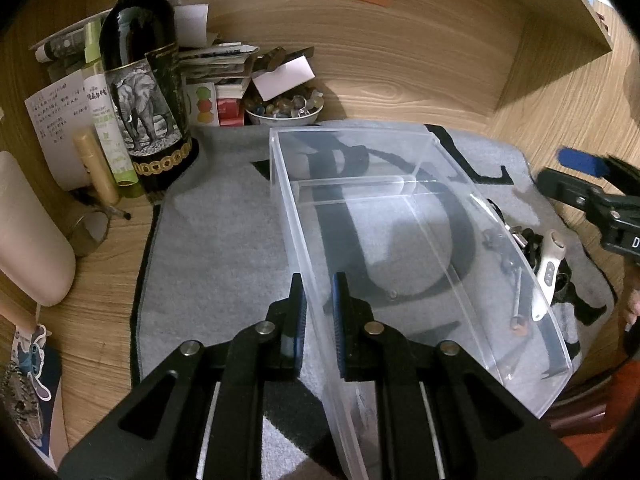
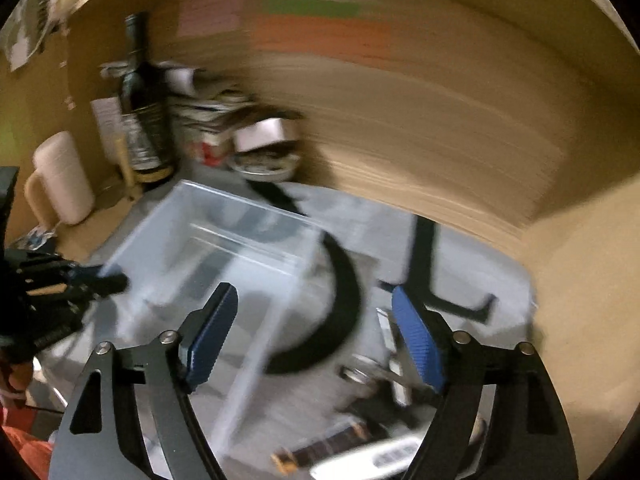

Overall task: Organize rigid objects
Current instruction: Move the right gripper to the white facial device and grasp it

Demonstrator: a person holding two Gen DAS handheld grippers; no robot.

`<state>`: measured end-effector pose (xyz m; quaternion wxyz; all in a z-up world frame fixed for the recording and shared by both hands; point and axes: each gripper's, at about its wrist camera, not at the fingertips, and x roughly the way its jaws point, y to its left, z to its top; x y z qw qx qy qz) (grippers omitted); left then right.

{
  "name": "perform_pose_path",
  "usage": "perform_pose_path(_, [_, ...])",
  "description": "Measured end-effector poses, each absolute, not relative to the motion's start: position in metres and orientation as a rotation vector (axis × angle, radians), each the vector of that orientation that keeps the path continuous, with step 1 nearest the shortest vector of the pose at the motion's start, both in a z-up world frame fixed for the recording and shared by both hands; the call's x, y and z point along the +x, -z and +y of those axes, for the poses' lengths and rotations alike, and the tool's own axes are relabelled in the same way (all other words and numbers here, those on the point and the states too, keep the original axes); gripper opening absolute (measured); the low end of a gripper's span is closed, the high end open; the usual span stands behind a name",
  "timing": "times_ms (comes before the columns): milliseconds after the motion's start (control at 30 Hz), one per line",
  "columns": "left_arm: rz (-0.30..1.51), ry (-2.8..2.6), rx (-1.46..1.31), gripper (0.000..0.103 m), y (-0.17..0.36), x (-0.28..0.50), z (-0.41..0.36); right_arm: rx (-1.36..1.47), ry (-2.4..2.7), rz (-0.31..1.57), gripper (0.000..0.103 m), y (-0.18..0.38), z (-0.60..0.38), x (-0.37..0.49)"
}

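Observation:
A clear plastic box (image 1: 400, 240) with an inner divider lies on a grey mat (image 1: 224, 240). My left gripper (image 1: 319, 320) is shut on the box's near left wall, one finger inside and one outside. The box also shows in the blurred right wrist view (image 2: 224, 248). My right gripper (image 2: 312, 340) is open and empty above the mat, right of the box; it also shows at the right edge of the left wrist view (image 1: 592, 184). A white remote (image 1: 550, 268), keys and small metal items (image 1: 516, 240) lie on the mat beside the box's right wall.
A wine bottle (image 1: 140, 80), a green tube (image 1: 108, 120), papers and a bowl of stones (image 1: 284, 108) crowd the back left corner. A cream mug (image 1: 28, 232) stands at the left. Wooden walls close in the back and right.

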<state>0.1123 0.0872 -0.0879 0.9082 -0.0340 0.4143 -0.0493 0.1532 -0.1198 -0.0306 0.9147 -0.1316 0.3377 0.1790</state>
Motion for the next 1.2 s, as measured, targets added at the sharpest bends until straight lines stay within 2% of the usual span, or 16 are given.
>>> perform_pose_path(400, [0.858,0.105,-0.069,0.012,0.088,0.113,0.088,-0.097,-0.072,0.806,0.08,0.07,-0.21,0.131])
perform_pose_path(833, [0.859,0.092,-0.062,0.012,0.088,0.113,0.085,0.109,-0.023,0.942,0.078,0.118,-0.248,0.136])
perform_pose_path(933, [0.86,0.089,-0.061,0.012,0.088,0.114,0.084,0.149,-0.039,0.97,0.068,0.125,-0.253,0.145])
perform_pose_path(1000, [0.86,0.085,-0.058,0.012,0.088,0.114,0.083,0.16,-0.054,0.966,0.067,0.127,-0.253,0.149])
perform_pose_path(1133, [0.865,0.075,-0.052,0.012,0.088,0.115,0.082,0.113,-0.072,0.934,0.054,0.125,-0.25,0.153])
perform_pose_path(1200, [0.868,0.071,-0.052,0.012,0.089,0.116,0.081,0.107,-0.087,0.925,0.051,0.124,-0.248,0.158])
